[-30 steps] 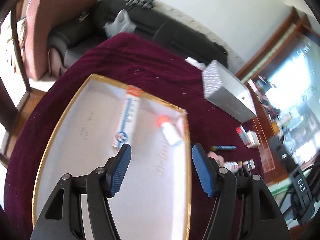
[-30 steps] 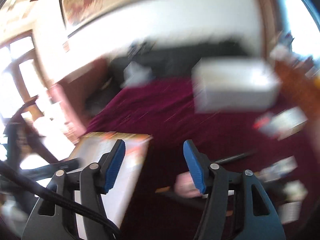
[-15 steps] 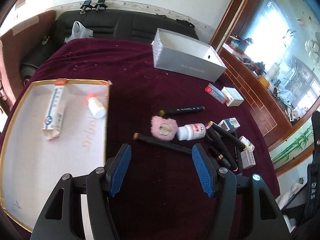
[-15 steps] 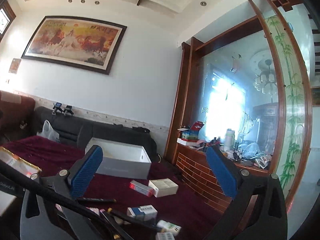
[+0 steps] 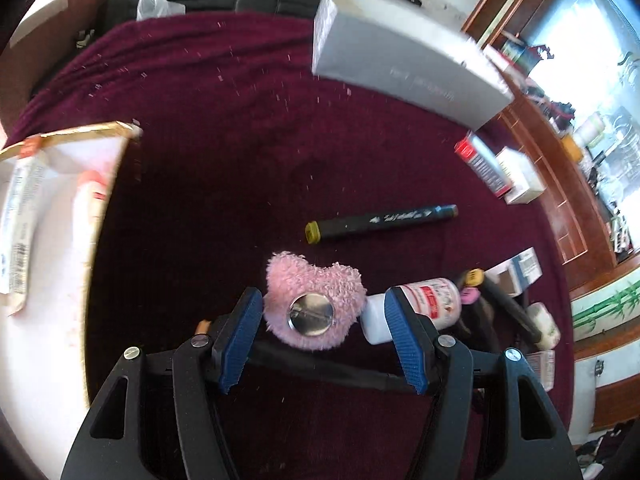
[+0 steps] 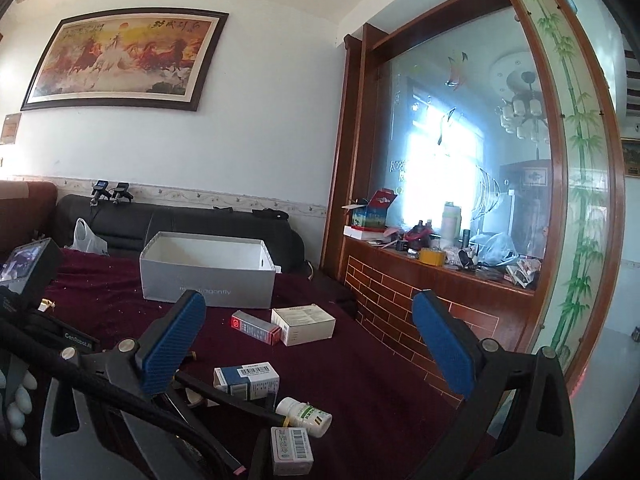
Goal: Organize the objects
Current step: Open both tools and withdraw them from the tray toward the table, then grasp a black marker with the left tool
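Observation:
My left gripper (image 5: 324,334) is open, low over the maroon table, its blue fingers either side of a pink fluffy heart badge (image 5: 314,304) with a round metal back. A white bottle (image 5: 416,314) lies by the right finger. A black marker (image 5: 380,222) lies beyond. A long black pen (image 5: 320,368) lies under the jaws. At the left, a gold-rimmed white tray (image 5: 100,184) holds a toothpaste box (image 5: 20,216). My right gripper (image 6: 308,344) is open and empty, raised above small boxes (image 6: 246,378) and a small white bottle (image 6: 306,410).
An open grey box stands at the back (image 5: 400,68) and also shows in the right wrist view (image 6: 208,274). A red box (image 6: 256,326) and a white box (image 6: 304,324) lie near the table's right edge. A wooden partition (image 6: 420,292) stands to the right, a black sofa (image 6: 180,224) behind.
My left gripper swung right from over the tray and dropped towards the pink heart badge, which now sits between its fingers. My right gripper's view lifted and steadied over the small boxes.

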Tool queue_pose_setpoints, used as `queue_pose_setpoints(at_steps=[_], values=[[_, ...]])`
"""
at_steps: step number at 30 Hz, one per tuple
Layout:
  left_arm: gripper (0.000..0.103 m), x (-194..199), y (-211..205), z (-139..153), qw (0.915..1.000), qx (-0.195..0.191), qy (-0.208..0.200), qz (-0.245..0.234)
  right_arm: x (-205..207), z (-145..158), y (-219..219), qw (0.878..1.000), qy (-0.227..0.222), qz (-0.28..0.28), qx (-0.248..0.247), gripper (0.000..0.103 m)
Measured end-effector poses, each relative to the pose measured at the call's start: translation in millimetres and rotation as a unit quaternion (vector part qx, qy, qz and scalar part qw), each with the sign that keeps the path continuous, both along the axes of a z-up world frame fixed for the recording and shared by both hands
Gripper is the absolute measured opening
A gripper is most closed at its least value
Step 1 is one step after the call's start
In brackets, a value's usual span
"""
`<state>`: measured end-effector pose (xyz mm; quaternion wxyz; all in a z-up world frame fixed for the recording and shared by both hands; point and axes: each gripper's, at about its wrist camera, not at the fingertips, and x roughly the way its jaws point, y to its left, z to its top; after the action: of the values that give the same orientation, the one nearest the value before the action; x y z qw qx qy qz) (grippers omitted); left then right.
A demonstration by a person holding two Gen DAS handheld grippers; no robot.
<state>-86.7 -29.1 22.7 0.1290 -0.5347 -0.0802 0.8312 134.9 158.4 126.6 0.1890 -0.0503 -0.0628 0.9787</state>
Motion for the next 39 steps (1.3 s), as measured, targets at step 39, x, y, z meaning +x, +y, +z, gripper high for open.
queue_pose_setpoints(at_steps=[39], values=[[0.061, 88, 9, 40, 0.9889, 0.004, 0.025, -0.147, -27, -25, 44, 0.989, -0.090, 0.024, -0.115, 0.103]])
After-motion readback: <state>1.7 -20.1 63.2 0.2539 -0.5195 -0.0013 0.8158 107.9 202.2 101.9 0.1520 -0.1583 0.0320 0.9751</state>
